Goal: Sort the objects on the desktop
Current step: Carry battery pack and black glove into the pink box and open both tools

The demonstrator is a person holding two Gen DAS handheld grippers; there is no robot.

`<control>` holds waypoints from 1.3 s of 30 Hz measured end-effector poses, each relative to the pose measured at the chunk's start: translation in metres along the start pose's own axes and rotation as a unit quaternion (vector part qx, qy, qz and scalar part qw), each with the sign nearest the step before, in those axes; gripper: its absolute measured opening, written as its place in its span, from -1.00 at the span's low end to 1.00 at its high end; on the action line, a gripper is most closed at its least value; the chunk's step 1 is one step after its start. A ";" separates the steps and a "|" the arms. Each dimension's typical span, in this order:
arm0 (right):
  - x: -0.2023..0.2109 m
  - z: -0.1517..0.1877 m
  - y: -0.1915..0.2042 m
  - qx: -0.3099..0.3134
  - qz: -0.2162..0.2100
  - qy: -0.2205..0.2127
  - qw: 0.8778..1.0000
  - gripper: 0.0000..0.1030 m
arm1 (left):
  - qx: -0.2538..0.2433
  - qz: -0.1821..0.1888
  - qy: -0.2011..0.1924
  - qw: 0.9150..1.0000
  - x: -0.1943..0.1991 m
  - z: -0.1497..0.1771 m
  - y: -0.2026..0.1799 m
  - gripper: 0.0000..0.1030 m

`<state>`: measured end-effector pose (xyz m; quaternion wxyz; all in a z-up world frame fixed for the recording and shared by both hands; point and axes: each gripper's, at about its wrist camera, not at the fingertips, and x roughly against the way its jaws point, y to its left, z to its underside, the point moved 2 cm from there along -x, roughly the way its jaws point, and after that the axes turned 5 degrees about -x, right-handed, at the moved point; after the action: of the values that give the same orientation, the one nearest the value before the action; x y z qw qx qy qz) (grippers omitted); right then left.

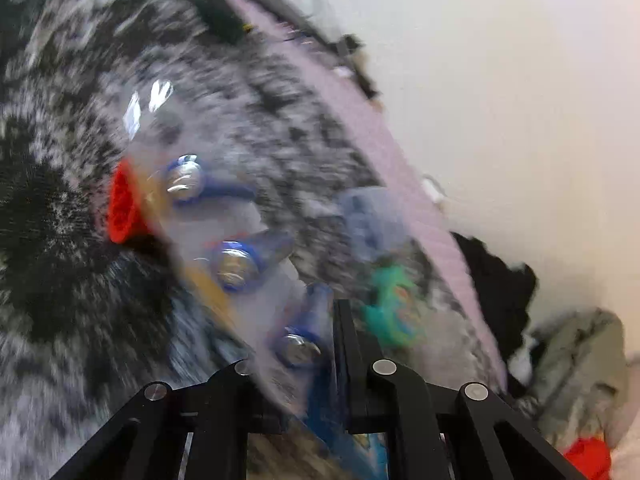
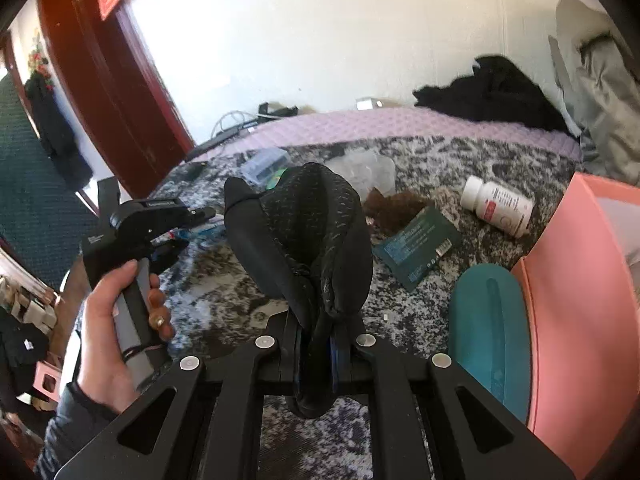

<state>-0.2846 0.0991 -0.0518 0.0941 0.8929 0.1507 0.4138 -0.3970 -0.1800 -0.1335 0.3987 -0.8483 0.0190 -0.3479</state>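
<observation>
My left gripper (image 1: 320,364) is shut on a clear blister pack of blue-capped batteries (image 1: 236,256), held above the black-and-white patterned cloth (image 1: 60,240); the view is motion-blurred. My right gripper (image 2: 316,340) is shut on a black mesh glove-like item (image 2: 304,232), held upright above the cloth. The left gripper (image 2: 160,228) shows in the right wrist view at the left, held by a hand. A white pill bottle (image 2: 498,205), a dark green packet (image 2: 416,245) and a brown fuzzy thing (image 2: 394,206) lie on the cloth.
A pink box (image 2: 580,300) stands at the right with a teal oval case (image 2: 488,340) beside it. Clear plastic containers (image 2: 364,168) lie further back. A red item (image 1: 122,204) and a green toy (image 1: 390,304) lie on the cloth. Black and grey clothes (image 2: 492,88) pile by the wall.
</observation>
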 end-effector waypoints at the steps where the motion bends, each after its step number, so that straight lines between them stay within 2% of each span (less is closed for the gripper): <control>1: 0.004 0.000 0.003 0.004 -0.001 -0.004 1.000 -0.82 | -0.015 -0.001 -0.007 1.000 0.014 0.001 -0.010 -0.79; 5: 0.030 0.001 0.023 0.028 -0.001 -0.032 0.999 -0.82 | -0.049 0.016 -0.032 0.998 0.073 0.012 -0.044 -0.79; 9: 0.059 0.001 0.039 0.038 0.000 -0.061 0.997 -0.82 | -0.065 0.013 -0.050 0.997 0.140 0.035 -0.061 -0.79; 16: 0.140 0.002 0.058 0.045 -0.019 -0.132 0.990 -0.82 | -0.121 0.019 -0.081 0.989 0.246 0.075 -0.095 -0.79; 21: 0.208 0.007 0.054 0.031 -0.020 -0.188 0.981 -0.82 | -0.171 0.042 -0.096 0.980 0.290 0.099 -0.142 -0.78; 25: 0.263 0.015 0.046 0.030 -0.008 -0.234 0.972 -0.82 | -0.215 0.079 -0.097 0.969 0.316 0.122 -0.190 -0.78; 31: 0.348 0.033 0.022 0.038 0.042 -0.306 0.950 -0.82 | -0.265 0.140 -0.070 0.951 0.321 0.169 -0.273 -0.78; 36: 0.398 0.041 -0.027 0.018 0.092 -0.342 0.935 -0.82 | -0.309 0.181 -0.018 0.933 0.277 0.222 -0.343 -0.78; 39: 0.411 0.042 -0.070 0.001 0.130 -0.345 0.930 -0.81 | -0.351 0.196 0.021 0.915 0.239 0.260 -0.383 -0.77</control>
<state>-0.0138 0.3053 0.1931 0.0848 0.9924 -0.0084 0.0891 -0.1527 0.1801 0.1535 0.1347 -0.9054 0.3142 -0.2517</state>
